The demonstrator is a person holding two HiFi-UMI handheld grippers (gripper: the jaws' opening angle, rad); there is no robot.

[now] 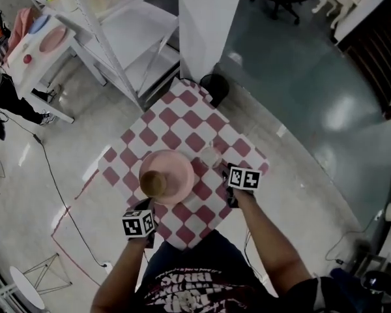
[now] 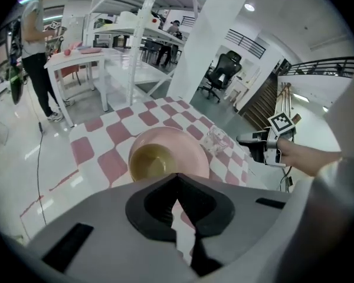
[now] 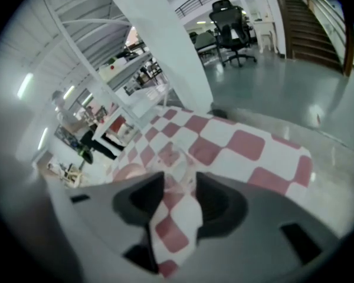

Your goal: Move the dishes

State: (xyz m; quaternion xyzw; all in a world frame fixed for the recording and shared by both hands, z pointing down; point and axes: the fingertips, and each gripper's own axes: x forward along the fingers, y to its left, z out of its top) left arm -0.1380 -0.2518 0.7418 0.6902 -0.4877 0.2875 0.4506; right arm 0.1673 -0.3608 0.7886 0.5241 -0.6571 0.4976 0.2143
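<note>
On the checked table (image 1: 182,119), seen from overhead, a pink plate (image 1: 182,175) carries a yellowish bowl (image 1: 154,183), and a clear glass (image 1: 210,156) stands just beside it. The left gripper (image 1: 143,208) is near the plate and the right gripper (image 1: 225,173) is by the glass. In the left gripper view the jaws meet, empty, facing the plate. In the right gripper view the jaws stand wide apart, gripping nothing, with the glass at their tips.

Directly below me stands a table (image 1: 176,119) covered in red-and-white checks. Just beyond its far corner is a black bin (image 1: 216,87), at the foot of a white column (image 1: 208,25). A white shelving rack (image 1: 127,38) stands left of the column. On the floor to my left lie a black cable (image 1: 52,175) and a red tape line (image 1: 68,208).
</note>
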